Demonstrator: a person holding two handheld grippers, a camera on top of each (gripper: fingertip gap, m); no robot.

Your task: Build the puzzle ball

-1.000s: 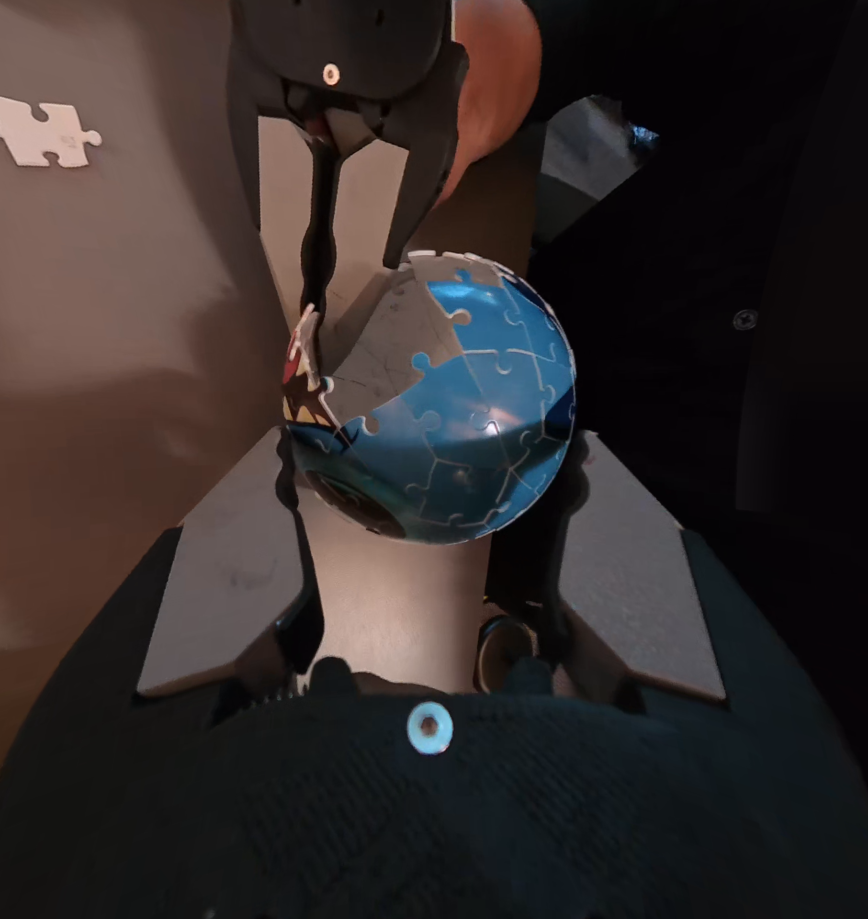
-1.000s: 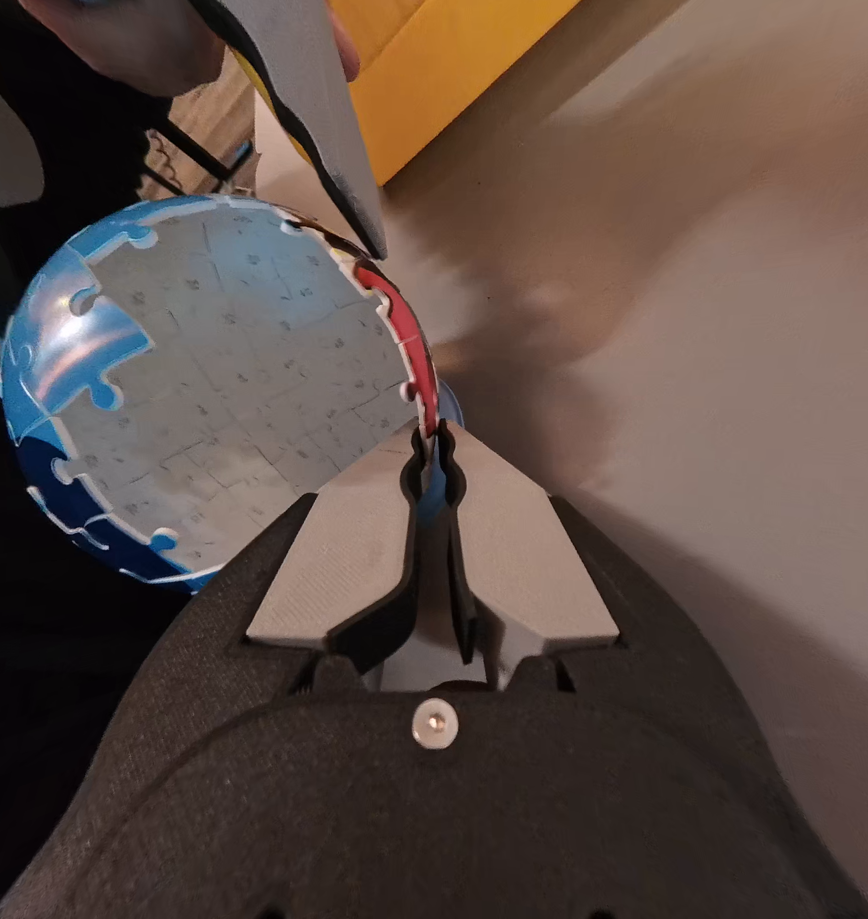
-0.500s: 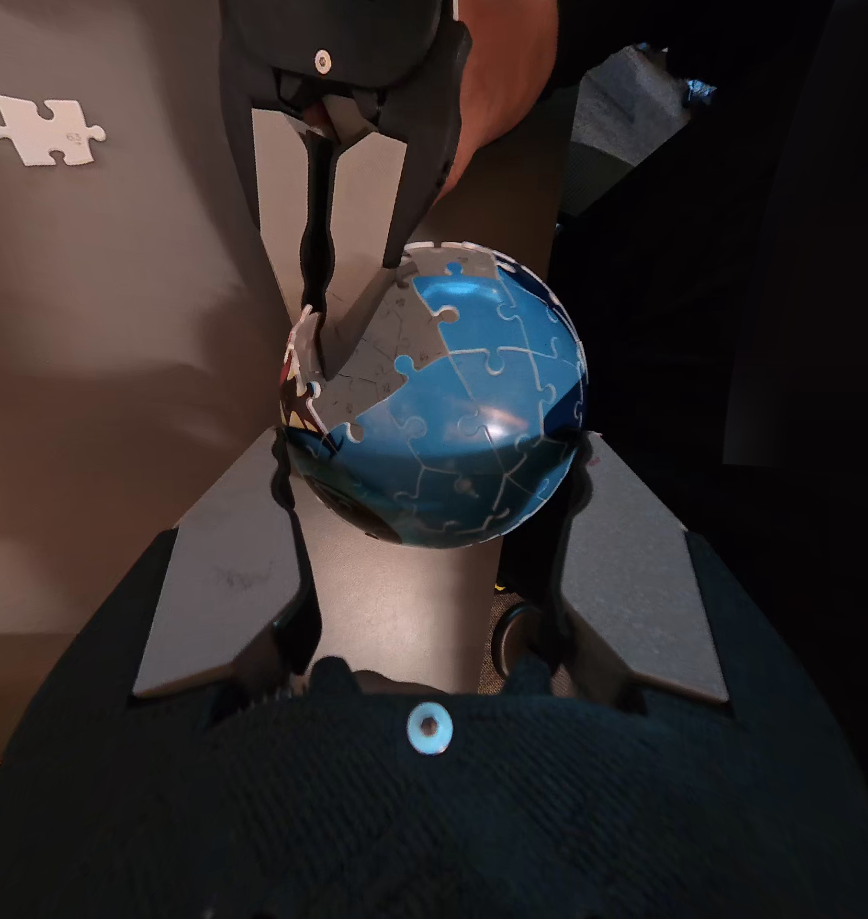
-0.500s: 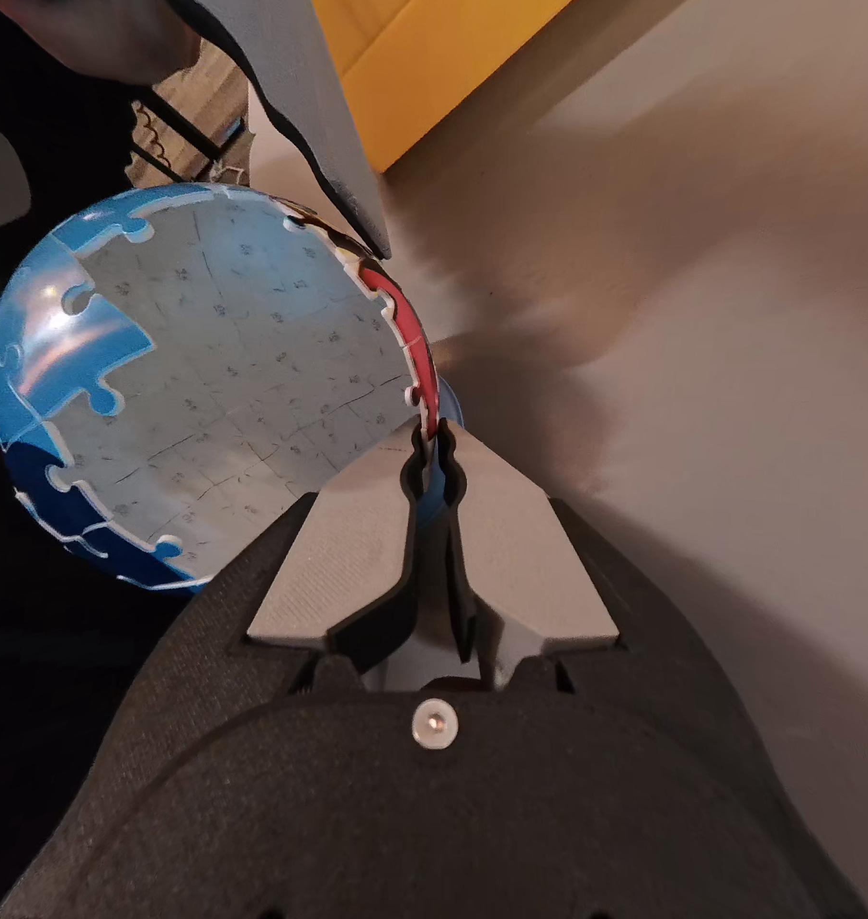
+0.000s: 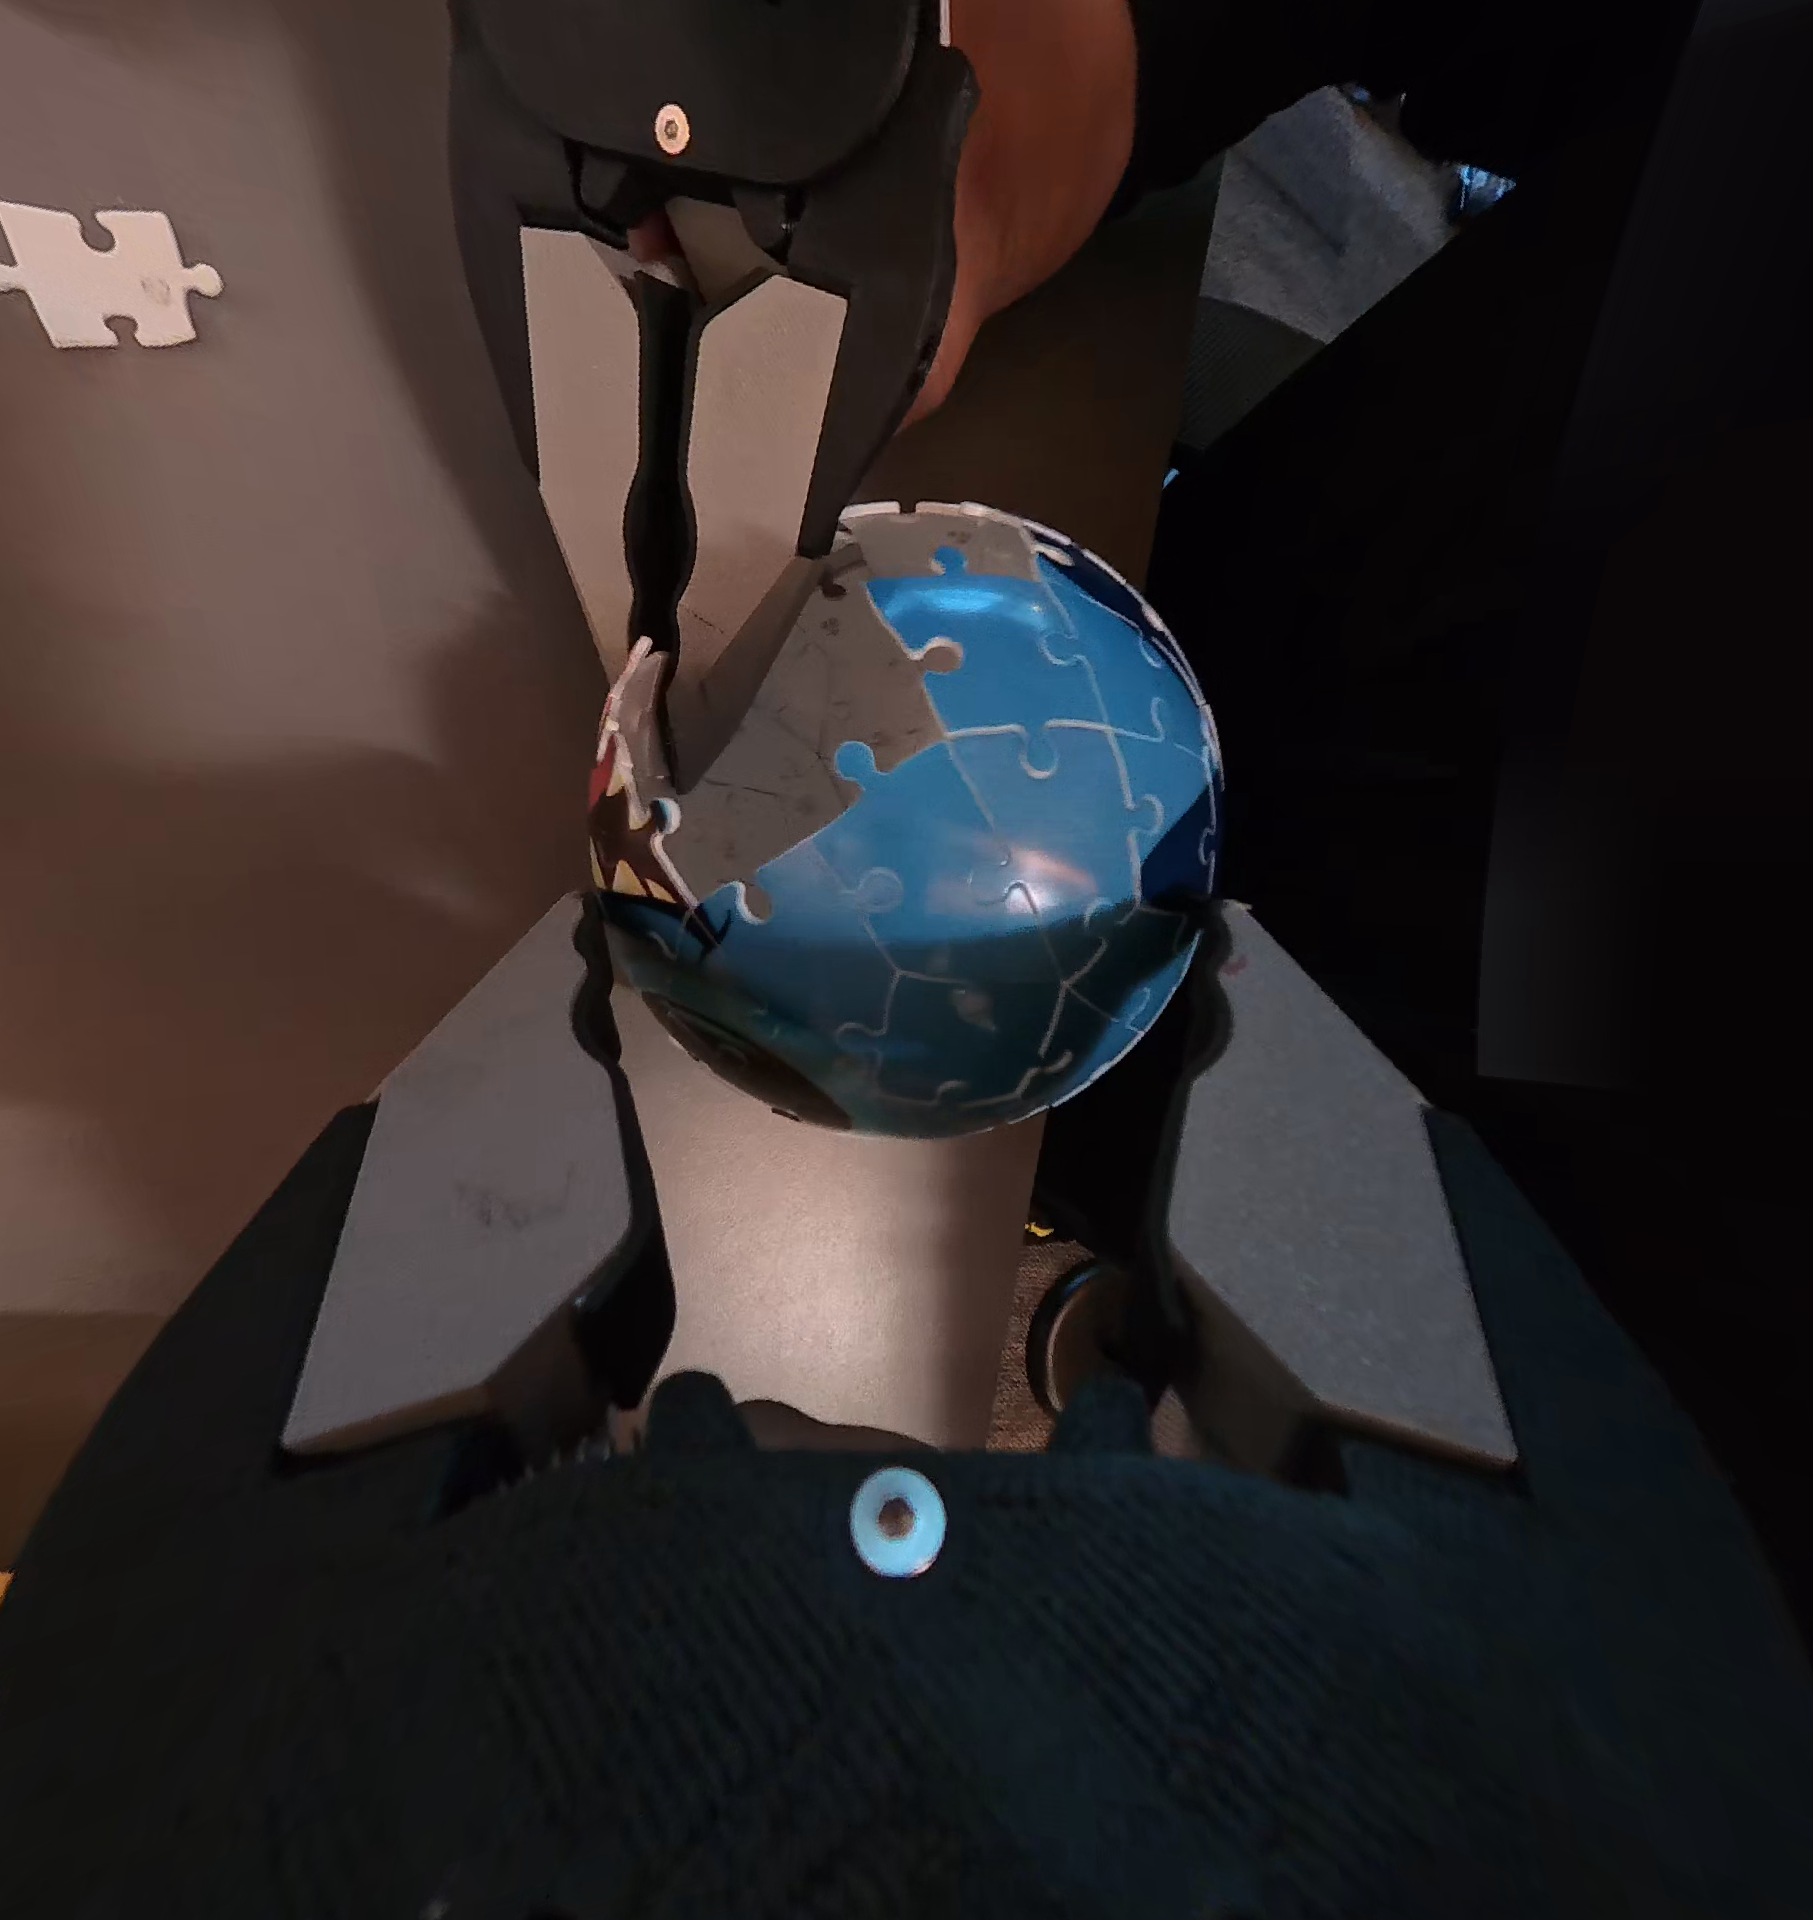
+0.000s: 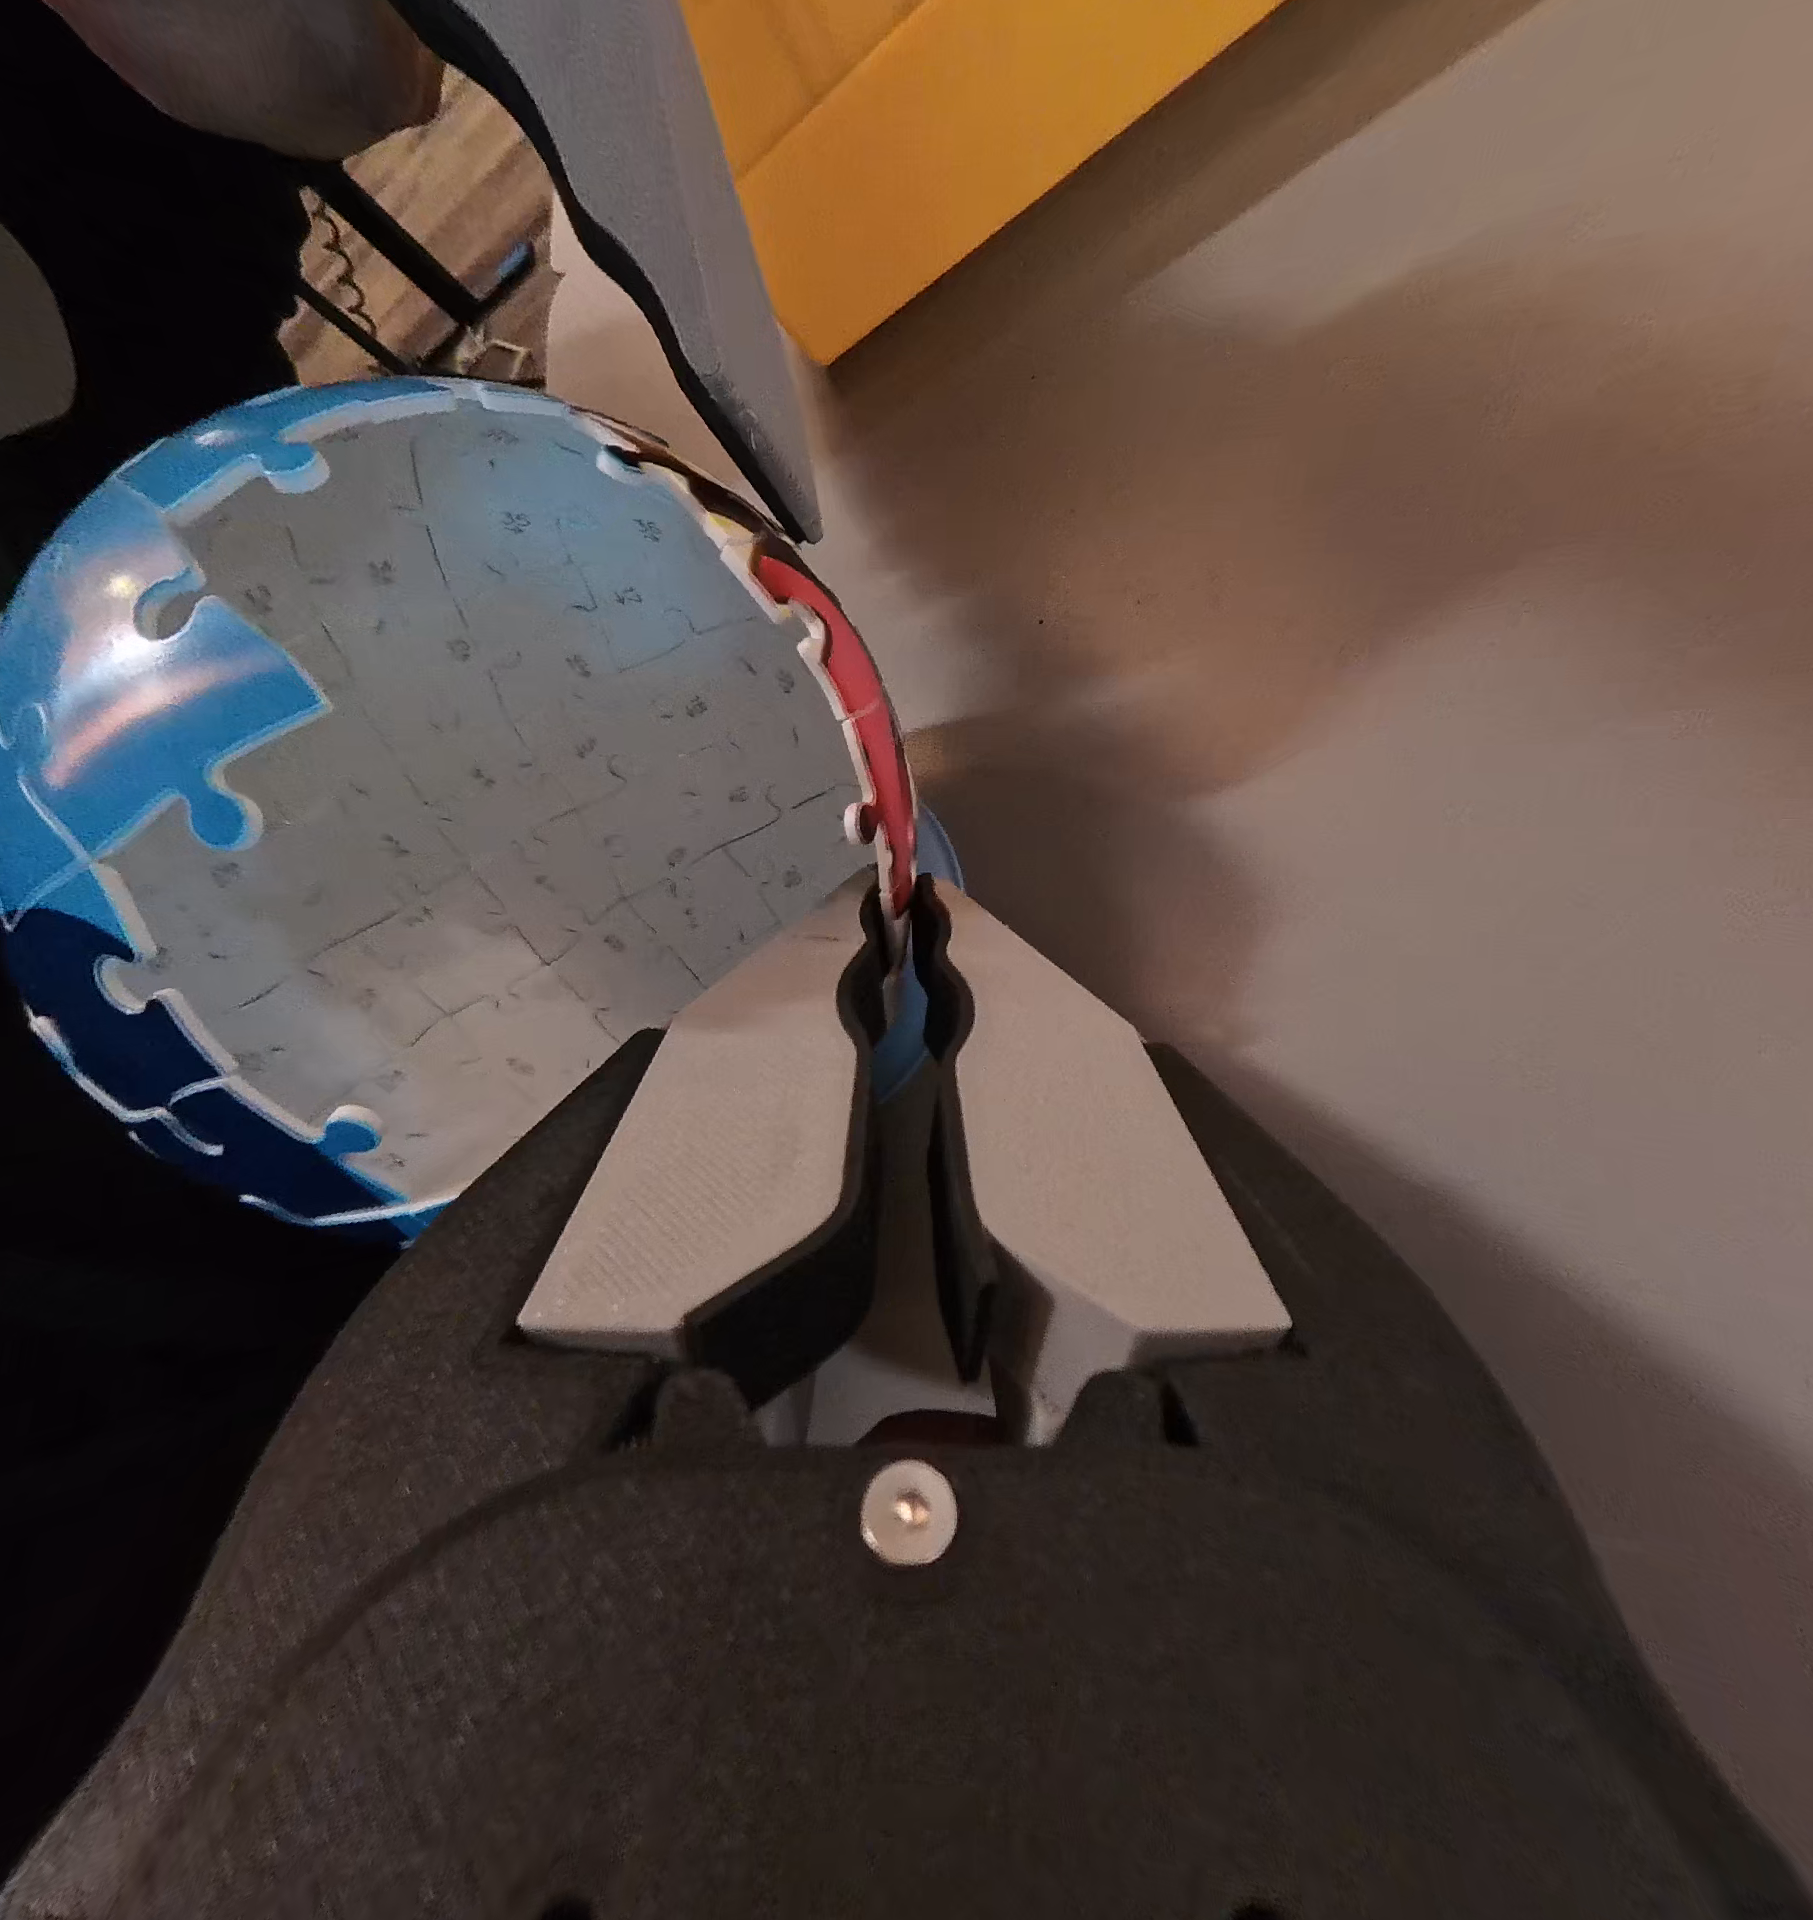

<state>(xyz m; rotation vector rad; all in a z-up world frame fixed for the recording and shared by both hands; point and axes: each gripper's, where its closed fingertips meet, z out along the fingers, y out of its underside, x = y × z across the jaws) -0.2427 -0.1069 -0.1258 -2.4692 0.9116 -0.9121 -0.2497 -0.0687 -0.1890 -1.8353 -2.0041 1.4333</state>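
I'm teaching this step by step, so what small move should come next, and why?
Probably press the piece held in the right claw down into the shell's rim. That claw is shut on the piece at the open edge of the puzzle ball, while the left claw cradles the ball on both sides, so it looks braced.

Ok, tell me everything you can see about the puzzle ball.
The glossy blue hollow puzzle ball is unfinished: a wide gap shows its grey, marked inner wall. Curved interlocking pieces, apparently plastic, include red ones at the rim. The left tongs cradle it above the table; the right tongs pinch its rim.
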